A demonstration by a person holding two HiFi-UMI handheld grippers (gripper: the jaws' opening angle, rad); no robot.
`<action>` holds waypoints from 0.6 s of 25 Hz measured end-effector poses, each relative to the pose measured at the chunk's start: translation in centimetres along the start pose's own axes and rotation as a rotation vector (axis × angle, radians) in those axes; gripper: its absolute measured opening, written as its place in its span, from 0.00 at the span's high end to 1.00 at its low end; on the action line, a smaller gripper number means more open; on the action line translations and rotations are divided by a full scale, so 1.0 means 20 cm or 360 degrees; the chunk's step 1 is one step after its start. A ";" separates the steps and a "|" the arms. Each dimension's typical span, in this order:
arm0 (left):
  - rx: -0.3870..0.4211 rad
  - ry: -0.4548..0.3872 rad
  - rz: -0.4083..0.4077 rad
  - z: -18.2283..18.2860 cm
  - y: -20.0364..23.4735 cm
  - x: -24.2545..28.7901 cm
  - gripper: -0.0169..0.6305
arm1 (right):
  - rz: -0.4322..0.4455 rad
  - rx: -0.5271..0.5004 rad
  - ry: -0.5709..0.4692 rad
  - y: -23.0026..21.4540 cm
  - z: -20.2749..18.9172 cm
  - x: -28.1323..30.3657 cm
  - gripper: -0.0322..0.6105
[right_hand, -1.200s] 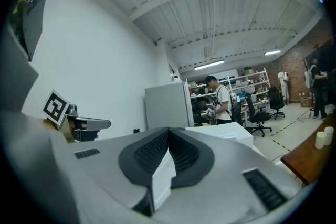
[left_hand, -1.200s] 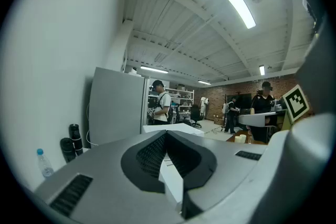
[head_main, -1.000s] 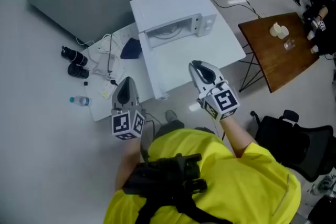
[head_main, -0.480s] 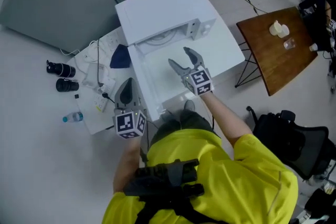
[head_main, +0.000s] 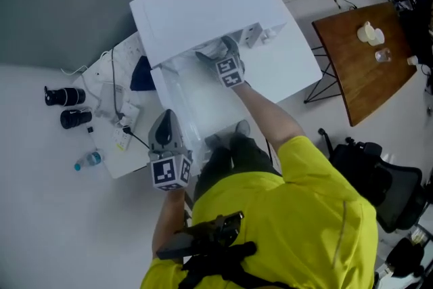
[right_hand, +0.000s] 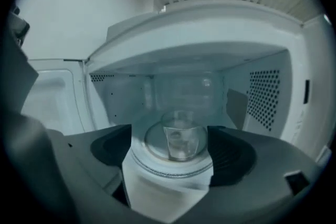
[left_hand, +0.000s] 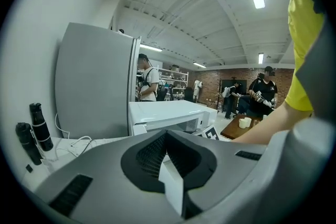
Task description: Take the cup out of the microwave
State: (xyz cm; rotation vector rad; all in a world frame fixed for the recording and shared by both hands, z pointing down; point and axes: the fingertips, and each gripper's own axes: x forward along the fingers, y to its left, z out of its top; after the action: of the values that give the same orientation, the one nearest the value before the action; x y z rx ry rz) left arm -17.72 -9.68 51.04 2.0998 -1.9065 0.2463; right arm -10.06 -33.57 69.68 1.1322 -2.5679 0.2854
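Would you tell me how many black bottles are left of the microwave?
2. One black bottle is nearer the grey cabinet; the other is right beside it, nearer the clear water bottle. Others may be hidden.

White microwave oven (right_hand: 210,23) gapes wide, its white door (right_hand: 50,94) swung off left. Open run from mouth to clear glass cup (right_hand: 181,143), upright on the round glass turntable (right_hand: 152,159) — side walls well apart from it.
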 end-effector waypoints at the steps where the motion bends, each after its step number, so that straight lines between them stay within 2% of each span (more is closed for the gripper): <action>1: 0.0006 0.0013 0.0002 0.00 0.00 0.01 0.97 | -0.0006 -0.0003 0.0016 -0.01 -0.02 0.04 0.23; 4: 0.0010 -0.0001 -0.0002 0.02 0.00 0.02 0.97 | -0.0036 0.0042 0.0008 -0.05 -0.05 0.15 0.23; 9: 0.0001 0.0003 0.0020 0.02 0.03 0.02 0.97 | -0.0075 0.0021 0.0043 -0.08 -0.10 0.27 0.24; 10: 0.0000 0.0003 0.0025 0.02 0.04 0.02 0.97 | -0.0082 0.0015 0.0047 -0.09 -0.10 0.29 0.26; 12: -0.0007 0.0013 0.0038 0.01 0.06 0.01 0.97 | -0.0121 0.0011 0.0059 -0.10 -0.09 0.31 0.37; 15: -0.0015 0.0029 0.0048 -0.01 0.07 0.00 0.97 | -0.0169 0.0014 0.0079 -0.12 -0.10 0.33 0.41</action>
State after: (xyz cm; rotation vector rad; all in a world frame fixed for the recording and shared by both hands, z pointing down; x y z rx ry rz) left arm -19.09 -9.81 51.40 2.0569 -1.9266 0.2611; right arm -11.97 -39.03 74.02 1.2440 -2.4561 0.2956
